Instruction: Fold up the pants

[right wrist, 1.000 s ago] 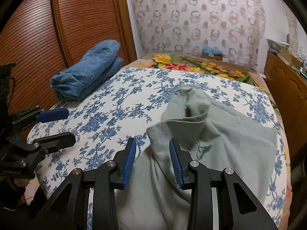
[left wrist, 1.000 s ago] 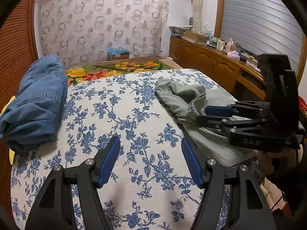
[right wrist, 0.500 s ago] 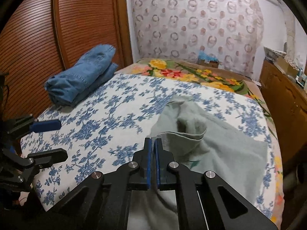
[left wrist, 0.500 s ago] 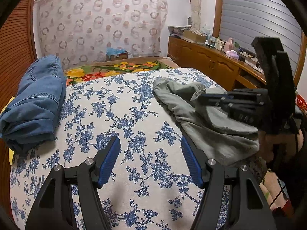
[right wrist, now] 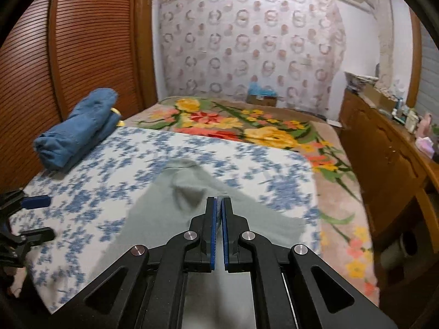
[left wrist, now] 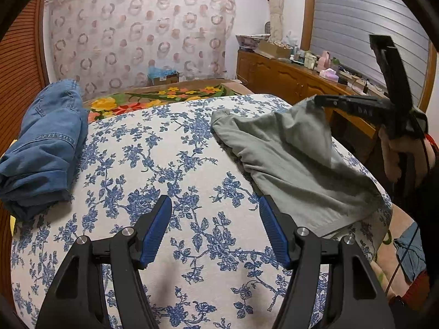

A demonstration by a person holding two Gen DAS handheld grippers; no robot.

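Observation:
Grey-green pants lie crumpled on the right side of the blue-flowered bedspread. My right gripper is shut on an edge of the grey-green pants and holds that edge lifted above the bed; it shows in the left wrist view at the upper right, with the cloth hanging from its tip. My left gripper is open and empty, low over the bedspread, just left of the pants' near edge.
Folded blue jeans lie at the bed's left edge, beside a wooden slatted wardrobe. A bright floral blanket covers the far end. A wooden dresser with small items stands along the right side.
My right gripper closed on the pants' edge and lifted it up off the bed. My left gripper stayed open in place.

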